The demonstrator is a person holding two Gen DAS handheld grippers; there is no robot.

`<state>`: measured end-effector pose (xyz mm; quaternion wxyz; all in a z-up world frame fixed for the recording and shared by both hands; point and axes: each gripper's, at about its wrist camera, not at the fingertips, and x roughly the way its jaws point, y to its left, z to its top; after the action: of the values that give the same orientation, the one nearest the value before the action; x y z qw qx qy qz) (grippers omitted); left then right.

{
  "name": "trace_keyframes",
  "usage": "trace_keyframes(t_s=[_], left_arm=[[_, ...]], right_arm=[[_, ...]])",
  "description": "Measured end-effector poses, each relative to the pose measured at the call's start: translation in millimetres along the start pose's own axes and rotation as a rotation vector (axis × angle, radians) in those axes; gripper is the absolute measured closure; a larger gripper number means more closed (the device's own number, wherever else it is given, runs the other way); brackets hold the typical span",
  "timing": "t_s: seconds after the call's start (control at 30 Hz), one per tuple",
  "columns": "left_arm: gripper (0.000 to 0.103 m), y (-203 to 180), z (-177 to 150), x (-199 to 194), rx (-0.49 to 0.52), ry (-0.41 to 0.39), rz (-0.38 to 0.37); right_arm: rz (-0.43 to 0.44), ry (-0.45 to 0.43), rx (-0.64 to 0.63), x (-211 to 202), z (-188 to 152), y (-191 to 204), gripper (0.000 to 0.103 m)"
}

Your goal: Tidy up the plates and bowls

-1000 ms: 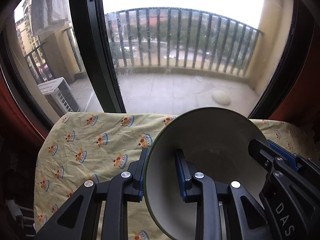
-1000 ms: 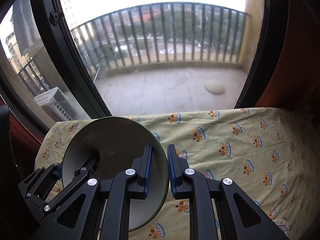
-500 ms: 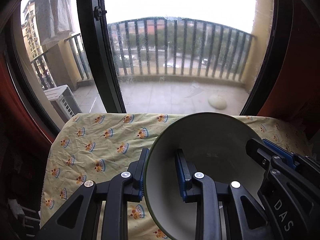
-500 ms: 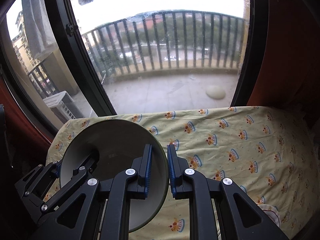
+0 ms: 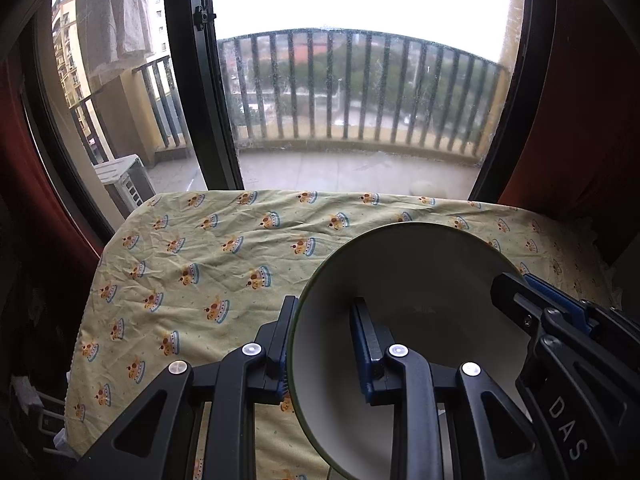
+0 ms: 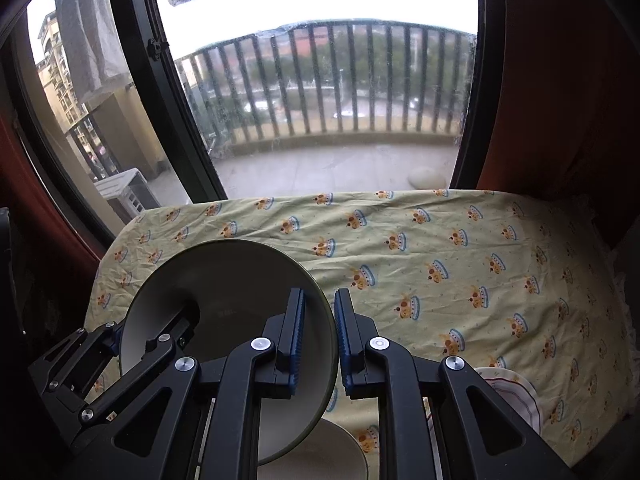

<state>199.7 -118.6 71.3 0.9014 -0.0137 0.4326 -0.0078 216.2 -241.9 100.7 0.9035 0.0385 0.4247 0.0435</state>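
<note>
A wide cream bowl [image 5: 420, 292] with a dark green rim hangs tilted above the table, carried by both grippers. My left gripper [image 5: 324, 305] is shut on its left rim, one finger inside and one outside. In the right wrist view the same bowl [image 6: 224, 288] sits at lower left, and my right gripper [image 6: 321, 294] is shut on its right rim. Each gripper shows in the other's view: the right gripper [image 5: 540, 304] at the bowl's far side, the left gripper [image 6: 160, 340] reaching into the bowl.
The table wears a yellow cloth [image 6: 440, 260] printed with crowns. Under the held bowl lies another cream dish [image 6: 320, 452], and a white plate with a red edge [image 6: 516, 392] sits at the lower right. Behind the table stands a glass balcony door [image 5: 200, 80].
Both grippers and the bowl have drawn back from the window together and risen slightly. More of the cloth shows, and the dishes at the bottom of the right view have appeared.
</note>
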Motion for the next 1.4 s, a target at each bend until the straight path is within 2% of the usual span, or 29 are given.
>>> trace_keyframes(t_s=[0.33, 0.83, 1.0, 1.23, 1.4], left_arm=[[0.079, -24.2, -41.5, -12.3, -0.007, 0.042, 0.0], [0.079, -32.4, -95.4, 3.0, -0.029, 0.17, 0.004], [0.077, -29.8, -105.1, 11.2, -0.038, 0.209, 0.024], [0.077, -24.7, -109.6, 15.0, -0.01, 0.21, 0.071], [0.077, -19.2, -114.3, 23.6, -0.013, 0.241, 0.064]], right_arm=[[0.007, 0.033, -0.012, -16.6, -40.2, -21.6, 0.084], [0.017, 0.139, -0.02, -4.9, -90.5, -36.5, 0.084], [0.03, 0.169, -0.031, -1.4, -101.0, -34.7, 0.084], [0.059, 0.218, -0.016, 11.2, -109.1, -30.1, 0.084], [0.052, 0.243, -0.012, 19.7, -113.5, -26.0, 0.084]])
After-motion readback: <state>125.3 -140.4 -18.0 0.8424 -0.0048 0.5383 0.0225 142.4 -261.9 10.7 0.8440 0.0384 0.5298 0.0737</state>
